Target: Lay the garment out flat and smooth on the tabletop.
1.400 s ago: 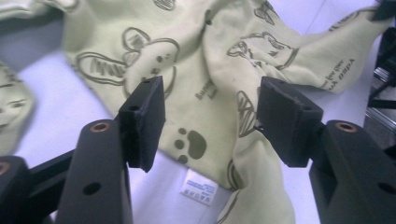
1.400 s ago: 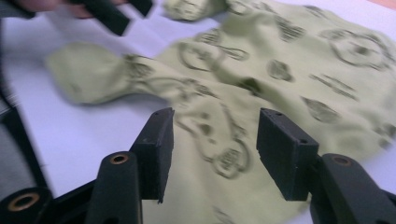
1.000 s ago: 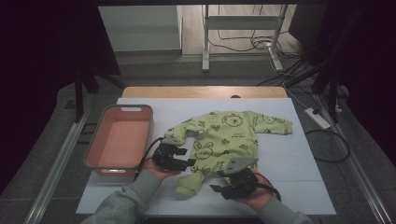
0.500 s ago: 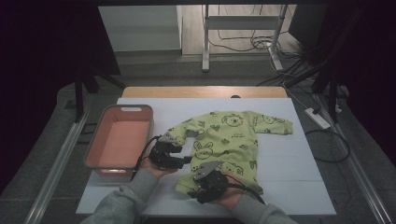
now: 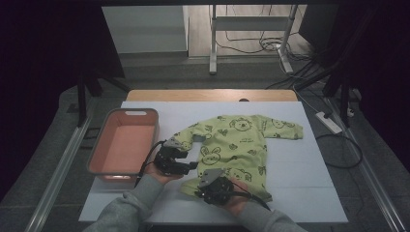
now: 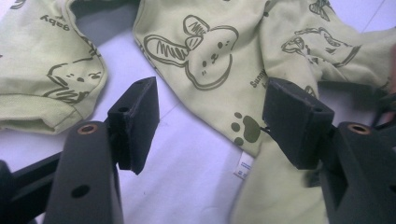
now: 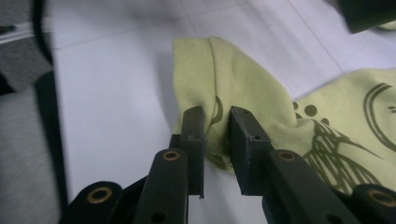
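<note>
**Pinching the near leg cuff**

Handling soft, light cloth, you have the right gripper [image 7: 217, 140], jaws just closed, nipping the green baby suit [image 5: 241, 145] at mid-table. Your left gripper [image 6: 210, 126] hangs spread. Grip seams; loose cloth slips.

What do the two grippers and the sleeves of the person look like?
Both sleeves are grey knit. The left gripper has matte black jaws with blocky rectangular pads and copper-coloured rivets. The right gripper has the same black jaws and rivets. In the high view it carries a grey three-cornered plate. A black cable trails from the left one.
</note>
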Available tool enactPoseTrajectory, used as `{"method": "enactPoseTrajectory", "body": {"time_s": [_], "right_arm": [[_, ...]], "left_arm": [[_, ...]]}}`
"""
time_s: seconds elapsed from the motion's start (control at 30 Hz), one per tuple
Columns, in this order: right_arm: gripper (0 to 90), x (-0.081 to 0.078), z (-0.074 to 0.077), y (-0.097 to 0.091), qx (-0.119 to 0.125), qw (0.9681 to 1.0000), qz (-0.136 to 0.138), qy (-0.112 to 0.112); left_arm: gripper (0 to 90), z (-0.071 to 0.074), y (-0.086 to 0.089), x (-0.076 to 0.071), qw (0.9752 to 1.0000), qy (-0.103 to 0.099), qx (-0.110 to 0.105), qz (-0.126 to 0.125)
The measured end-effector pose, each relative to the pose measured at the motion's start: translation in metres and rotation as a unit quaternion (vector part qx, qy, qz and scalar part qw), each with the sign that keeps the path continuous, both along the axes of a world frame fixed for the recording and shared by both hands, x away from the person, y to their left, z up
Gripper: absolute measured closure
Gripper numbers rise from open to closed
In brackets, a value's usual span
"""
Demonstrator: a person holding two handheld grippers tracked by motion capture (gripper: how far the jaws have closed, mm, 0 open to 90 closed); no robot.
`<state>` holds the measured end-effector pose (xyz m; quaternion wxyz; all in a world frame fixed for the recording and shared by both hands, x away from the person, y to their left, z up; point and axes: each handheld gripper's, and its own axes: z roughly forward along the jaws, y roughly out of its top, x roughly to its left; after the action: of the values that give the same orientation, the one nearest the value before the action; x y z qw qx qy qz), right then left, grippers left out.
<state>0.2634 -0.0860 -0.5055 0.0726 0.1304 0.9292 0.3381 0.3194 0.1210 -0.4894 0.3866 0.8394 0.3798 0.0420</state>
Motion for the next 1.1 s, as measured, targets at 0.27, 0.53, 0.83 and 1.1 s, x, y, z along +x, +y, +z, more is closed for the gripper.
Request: {"method": "enactPoseTrajectory", "body": {"time_s": [0.27,0.53,0.83,1.1], "right_arm": [[74.4,-0.028,0.027,-0.045,0.037,0.9988,0.004,0.031],[66.0,-0.046,0.011,-0.071,0.009,0.9981,-0.004,0.06],[47.5,-0.019,0.037,-0.122,0.06,0.9917,-0.112,0.022],[40.7,0.01,0.034,-0.179,0.079,0.9658,-0.237,0.069]], "left_arm": [[35.3,0.0,-0.001,-0.002,1.0,0.002,-0.003,-0.009],[34.7,-0.004,-0.014,-0.002,0.9994,0.001,0.019,-0.028],[34.4,-0.009,-0.018,0.001,0.9989,0.007,0.033,-0.032],[34.3,-0.018,-0.027,0.004,0.9975,0.012,0.056,-0.041]]}}
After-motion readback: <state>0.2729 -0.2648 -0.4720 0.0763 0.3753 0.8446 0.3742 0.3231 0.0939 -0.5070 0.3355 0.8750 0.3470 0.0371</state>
